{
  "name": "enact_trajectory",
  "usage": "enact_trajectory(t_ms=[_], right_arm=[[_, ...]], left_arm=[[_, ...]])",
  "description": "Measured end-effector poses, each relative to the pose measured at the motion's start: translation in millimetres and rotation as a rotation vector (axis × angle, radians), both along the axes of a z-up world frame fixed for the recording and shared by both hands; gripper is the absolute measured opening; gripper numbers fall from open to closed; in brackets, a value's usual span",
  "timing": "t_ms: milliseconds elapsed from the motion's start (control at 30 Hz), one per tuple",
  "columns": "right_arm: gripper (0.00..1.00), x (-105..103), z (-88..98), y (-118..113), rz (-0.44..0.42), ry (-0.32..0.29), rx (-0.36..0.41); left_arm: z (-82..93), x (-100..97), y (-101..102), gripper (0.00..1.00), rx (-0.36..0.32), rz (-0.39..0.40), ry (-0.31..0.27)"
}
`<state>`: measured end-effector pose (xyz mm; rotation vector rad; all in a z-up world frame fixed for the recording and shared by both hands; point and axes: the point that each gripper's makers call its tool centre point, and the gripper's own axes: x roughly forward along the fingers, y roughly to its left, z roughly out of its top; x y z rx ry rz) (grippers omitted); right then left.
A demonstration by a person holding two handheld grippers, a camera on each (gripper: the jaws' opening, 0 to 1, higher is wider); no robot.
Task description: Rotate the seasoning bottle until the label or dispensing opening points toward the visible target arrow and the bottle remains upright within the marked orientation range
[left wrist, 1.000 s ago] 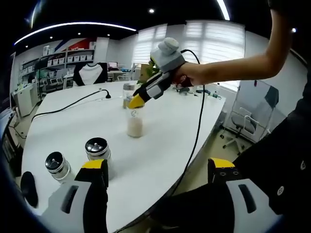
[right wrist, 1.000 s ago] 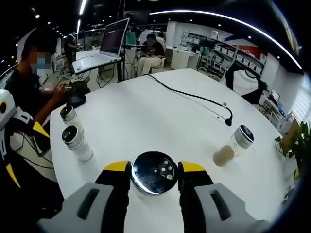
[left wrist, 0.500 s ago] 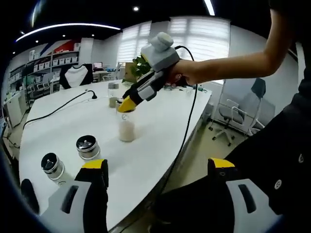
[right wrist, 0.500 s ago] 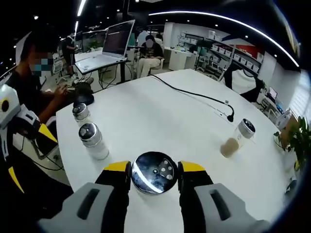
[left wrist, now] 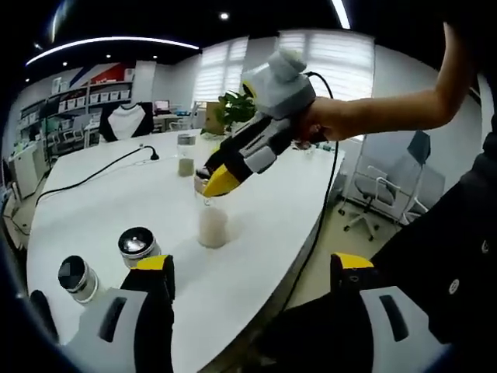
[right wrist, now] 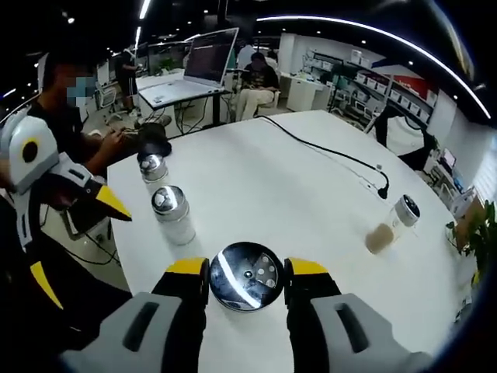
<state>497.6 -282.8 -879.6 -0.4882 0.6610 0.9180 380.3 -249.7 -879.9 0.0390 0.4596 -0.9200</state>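
A clear seasoning bottle (left wrist: 212, 227) with pale powder in its lower half stands upright on the white table (left wrist: 109, 194). My right gripper (left wrist: 211, 185) reaches in from the right, held by a hand, and is shut on the bottle's top. In the right gripper view, the silver perforated lid (right wrist: 247, 277) sits clamped between my right gripper's (right wrist: 247, 268) yellow-tipped jaws. My left gripper (left wrist: 254, 264) hovers near the table's edge, open wide with nothing between its jaws. It also appears at the left as the left gripper (right wrist: 74, 194).
Two more silver-lidded bottles (left wrist: 137, 245) (left wrist: 74, 274) stand near the left gripper, and another bottle (left wrist: 185, 154) farther back. A black cable with a plug (right wrist: 380, 191) crosses the table (right wrist: 272, 179). A laptop (right wrist: 208, 61) and seated people are beyond it. An office chair (left wrist: 388, 194) stands beside the table.
My right gripper stays shut on the lid while its view has swung, bringing the two spare bottles closer to the middle. The left view shifted slightly; the left gripper remains open.
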Motion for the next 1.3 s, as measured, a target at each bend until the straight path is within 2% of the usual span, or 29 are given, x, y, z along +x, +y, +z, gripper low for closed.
enact_trajectory(t_ms=[233, 533, 733, 867, 1000, 1300], right_arm=[[0.36, -4.1, -1.1, 1.0, 0.086, 0.016, -0.01], [0.36, -5.7, -0.9, -1.9, 0.162, 0.048, 0.022], [0.36, -11.9, -0.8, -0.6, 0.241, 0.051, 0.012], [0.36, -16.8, -0.8, -0.3, 0.313, 0.055, -0.001], [0.36, -27.2, -1.6, 1.1, 0.44, 0.078, -0.017], [0.36, -37.6, -2.1, 0.6, 0.623, 0.086, -0.054]], left_arm=[[-5.3, 18.1, -16.8, 0.86, -0.007, 0.014, 0.006], [-15.8, 31.9, -38.6, 0.83, 0.049, -0.05, -0.007], [-24.2, 44.4, -47.8, 0.82, 0.084, -0.058, -0.012], [-27.2, 52.7, -50.5, 0.82, 0.102, -0.059, -0.019], [-29.8, 61.8, -52.0, 0.81, 0.123, -0.066, -0.024], [-36.6, 77.7, -57.1, 0.78, 0.156, -0.084, -0.023]])
